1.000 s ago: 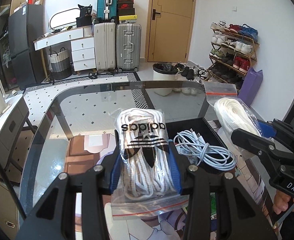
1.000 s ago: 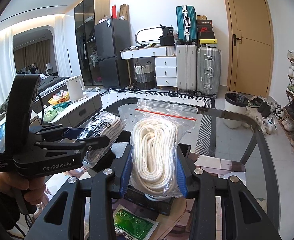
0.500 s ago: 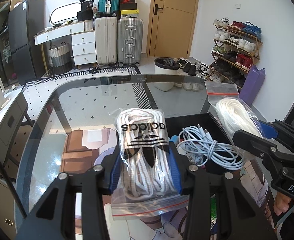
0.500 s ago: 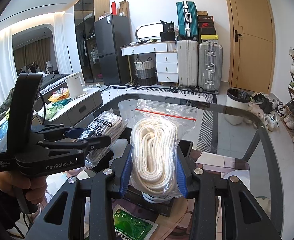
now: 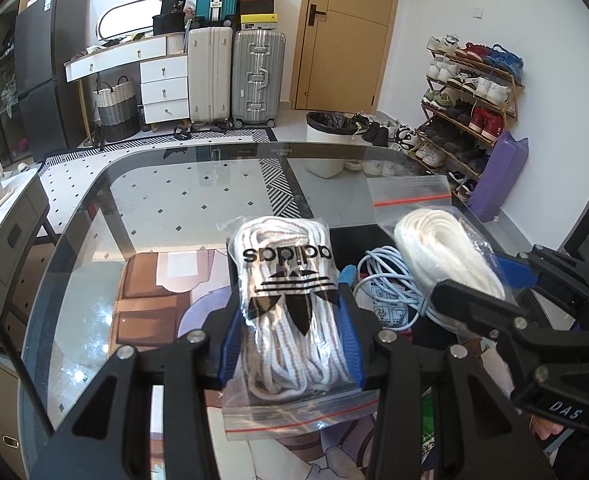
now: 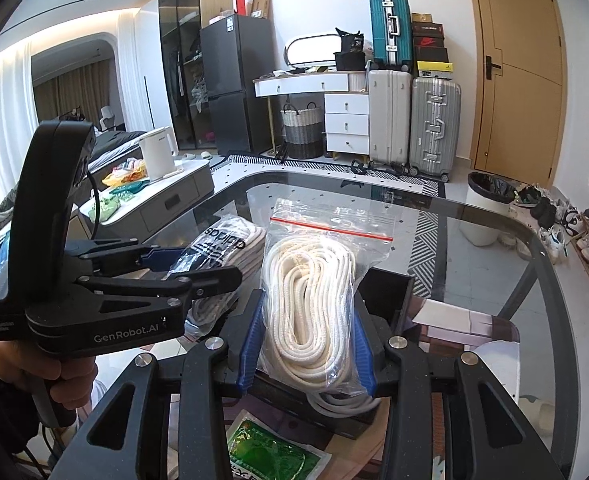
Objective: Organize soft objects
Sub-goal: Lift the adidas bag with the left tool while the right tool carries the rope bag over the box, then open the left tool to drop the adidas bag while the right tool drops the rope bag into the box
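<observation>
Left gripper (image 5: 292,332) fingers clamp the shoelace bag (image 5: 290,312); right gripper (image 6: 308,348) fingers clamp the rope bag (image 6: 314,300), both above the black box (image 5: 378,264) on the glass worktop (image 5: 166,208).

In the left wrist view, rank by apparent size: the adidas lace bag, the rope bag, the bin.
1. Adidas lace bag, largest, though it is nearest the camera, in the left hand-held gripper.
2. Rope bag, in the right hand-held gripper.
3. Bin, smallest, but farthest away, so true size is unsure.
</observation>
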